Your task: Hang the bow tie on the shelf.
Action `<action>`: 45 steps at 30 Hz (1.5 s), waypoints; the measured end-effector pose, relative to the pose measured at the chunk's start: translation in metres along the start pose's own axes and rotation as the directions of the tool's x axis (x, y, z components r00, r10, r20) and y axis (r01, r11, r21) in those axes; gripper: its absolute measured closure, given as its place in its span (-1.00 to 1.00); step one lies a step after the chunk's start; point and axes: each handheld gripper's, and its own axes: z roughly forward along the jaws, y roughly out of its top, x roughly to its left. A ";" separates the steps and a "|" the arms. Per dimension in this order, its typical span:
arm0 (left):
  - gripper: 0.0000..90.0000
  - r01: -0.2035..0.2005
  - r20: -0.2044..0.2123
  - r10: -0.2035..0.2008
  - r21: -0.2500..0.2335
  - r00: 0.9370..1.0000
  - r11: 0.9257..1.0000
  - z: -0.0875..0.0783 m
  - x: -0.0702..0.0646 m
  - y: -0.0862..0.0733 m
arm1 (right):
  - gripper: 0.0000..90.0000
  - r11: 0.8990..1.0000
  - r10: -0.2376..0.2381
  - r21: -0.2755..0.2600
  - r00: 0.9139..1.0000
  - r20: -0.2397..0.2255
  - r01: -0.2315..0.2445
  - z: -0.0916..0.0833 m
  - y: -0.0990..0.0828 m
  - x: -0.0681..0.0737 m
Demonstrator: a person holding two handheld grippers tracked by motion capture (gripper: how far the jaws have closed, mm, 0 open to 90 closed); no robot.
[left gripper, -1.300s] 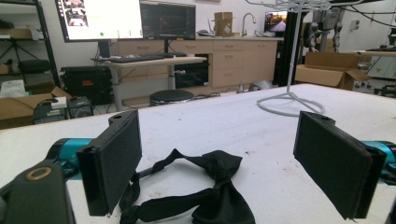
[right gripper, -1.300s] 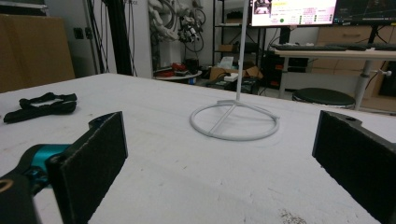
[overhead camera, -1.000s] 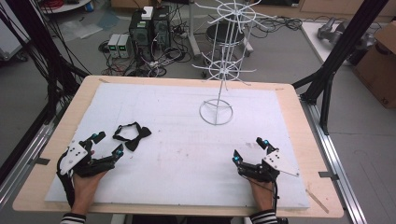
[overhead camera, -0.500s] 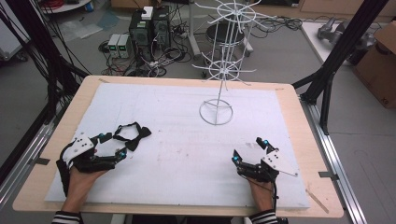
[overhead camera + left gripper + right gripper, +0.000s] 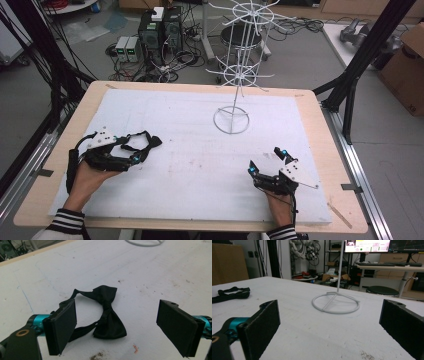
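Observation:
A black bow tie with its thin strap lies flat on the white mat at the left. My left gripper is open, and the bow tie lies between its two pads and just ahead of them, untouched. From above, the left gripper sits right at the bow tie. My right gripper rests open near the front right of the mat with nothing between its fingers. In the right gripper view the open right gripper faces the rack base, and the bow tie lies far to the left.
A white wire display rack stands on a ring base at the back middle of the mat; the ring base lies ahead of my right gripper. The wooden table edge frames the mat. Black frame posts stand at the right.
My left gripper has slid right and forward across the mat until its open jaws straddle the bow tie. The right gripper has stayed put.

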 end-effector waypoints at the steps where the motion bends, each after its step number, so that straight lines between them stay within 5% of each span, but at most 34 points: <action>1: -0.62 0.000 0.000 0.000 0.000 1.000 1.000 0.000 0.000 0.000 | -0.95 1.000 0.001 -0.001 1.000 -0.001 -0.001 0.000 0.000 0.000; 6: -0.60 -0.002 0.021 -0.001 0.116 1.000 0.993 0.014 0.003 0.011 | -0.95 1.000 0.003 0.002 1.000 -0.002 -0.003 0.000 0.000 0.000; 7: -0.57 -0.006 0.049 -0.002 0.168 0.999 0.986 0.021 0.006 0.012 | -0.95 1.000 0.000 -0.001 1.000 -0.001 0.000 0.000 0.000 0.000; 12: -0.51 -0.008 0.052 -0.005 0.250 0.999 0.968 0.036 0.010 0.015 | -0.95 1.000 0.002 -0.002 1.000 -0.003 -0.002 0.000 0.000 0.000; 18: -0.43 0.011 0.031 -0.021 0.277 0.999 0.961 0.043 0.012 0.018 | -0.95 1.000 0.003 -0.002 1.000 -0.004 -0.003 0.000 0.000 -0.001; 28: -0.15 0.053 0.022 -0.066 0.357 0.998 0.932 0.059 0.014 0.014 | -0.95 1.000 0.012 0.000 1.000 -0.002 -0.012 0.000 0.000 0.000; 31: -0.08 0.054 0.015 -0.064 0.370 0.998 0.927 0.060 0.014 0.015 | -0.95 1.000 0.010 0.000 1.000 -0.003 -0.010 0.000 0.000 -0.001; 36: 0.07 0.056 0.021 -0.068 0.357 0.997 0.932 0.059 0.013 0.024 | -0.95 1.000 0.011 0.004 1.000 -0.005 -0.011 0.000 0.000 0.000; 43: 0.10 0.051 0.012 -0.061 0.406 0.998 0.912 0.064 0.015 0.022 | -0.95 1.000 0.011 0.004 1.000 -0.006 -0.010 0.000 0.000 0.000; 45: 0.16 0.059 0.011 -0.070 0.405 0.997 0.912 0.065 0.014 0.021 | -0.95 1.000 0.011 0.005 1.000 -0.006 -0.011 0.000 0.000 0.000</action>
